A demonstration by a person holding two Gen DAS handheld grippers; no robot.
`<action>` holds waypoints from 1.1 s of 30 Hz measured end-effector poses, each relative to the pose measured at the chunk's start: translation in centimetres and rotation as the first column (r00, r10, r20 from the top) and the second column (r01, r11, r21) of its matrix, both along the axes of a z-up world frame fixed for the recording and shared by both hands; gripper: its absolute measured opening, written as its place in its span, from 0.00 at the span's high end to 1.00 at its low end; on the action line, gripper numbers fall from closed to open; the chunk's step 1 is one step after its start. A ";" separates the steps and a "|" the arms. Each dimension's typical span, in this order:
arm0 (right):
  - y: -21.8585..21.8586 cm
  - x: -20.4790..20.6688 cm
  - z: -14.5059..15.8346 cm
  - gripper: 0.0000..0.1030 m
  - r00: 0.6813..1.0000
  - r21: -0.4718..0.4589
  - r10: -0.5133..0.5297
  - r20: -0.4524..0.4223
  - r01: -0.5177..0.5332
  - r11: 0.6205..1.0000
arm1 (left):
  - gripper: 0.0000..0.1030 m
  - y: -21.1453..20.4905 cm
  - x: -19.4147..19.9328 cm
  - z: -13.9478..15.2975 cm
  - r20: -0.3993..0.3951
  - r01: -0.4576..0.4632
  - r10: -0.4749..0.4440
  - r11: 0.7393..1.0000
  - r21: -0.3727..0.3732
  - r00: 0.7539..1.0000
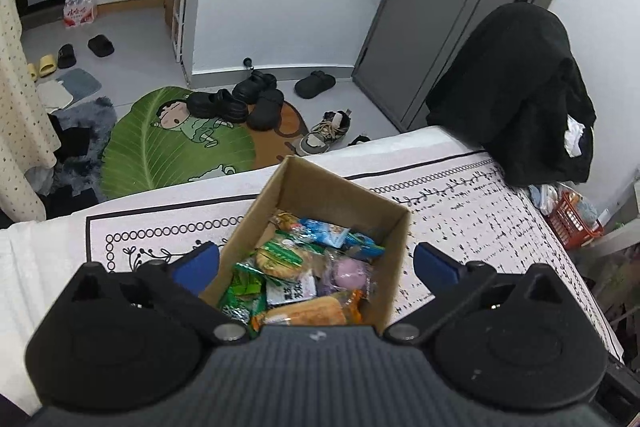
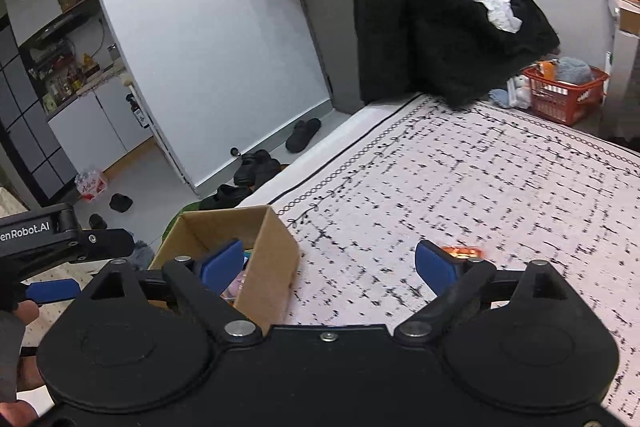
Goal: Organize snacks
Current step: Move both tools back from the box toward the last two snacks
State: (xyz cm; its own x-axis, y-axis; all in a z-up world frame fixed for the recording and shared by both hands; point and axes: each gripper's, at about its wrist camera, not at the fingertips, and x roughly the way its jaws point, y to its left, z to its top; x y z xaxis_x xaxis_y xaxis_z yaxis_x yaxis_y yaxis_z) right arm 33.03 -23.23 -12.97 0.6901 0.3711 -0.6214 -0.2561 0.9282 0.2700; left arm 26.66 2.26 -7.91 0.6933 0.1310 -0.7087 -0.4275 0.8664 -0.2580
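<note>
A big table (image 2: 460, 187) is covered by a white cloth with small black marks and a border of little rings. At its far edge a black coat (image 1: 516, 95) is draped over something tall (what is under it cannot be seen). Past the far right corner a red basket (image 2: 568, 95) is seen on the floor side, with soft things in it. On the floor beyond the table a green leaf mat (image 1: 160, 143) is laid out, and black shoes (image 1: 240, 103) are scattered on and near it.

A brown cardboard box (image 1: 340, 191) is set near the left edge of the table. It is filled with snack packets (image 1: 304, 267): green ones, blue ones, a purple one and some round biscuits.

The left gripper (image 1: 316, 263) is held over the near side of the box, and its blue fingers (image 1: 198, 265) are spread wide, one on each side of the box, with nothing held. The right gripper (image 2: 328, 263) is held just beside the box, and its fingers (image 2: 434, 265) are also spread wide and nothing is held. A small orange packet (image 2: 462, 251) is seen on the cloth just behind the right finger.
</note>
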 end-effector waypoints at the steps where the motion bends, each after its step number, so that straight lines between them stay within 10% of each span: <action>1: -0.4 0.0 0.0 0.09 1.000 0.001 0.000 -0.002 0.000 1.000 | 0.00 -0.4 -0.1 0.1 0.003 0.003 -0.003 1.000 0.000 1.000; 33: -9.8 1.7 -4.2 0.14 0.993 -0.005 -0.089 -0.077 0.089 0.996 | 0.00 -10.7 2.7 -2.3 -0.014 0.176 -0.176 0.984 0.004 0.984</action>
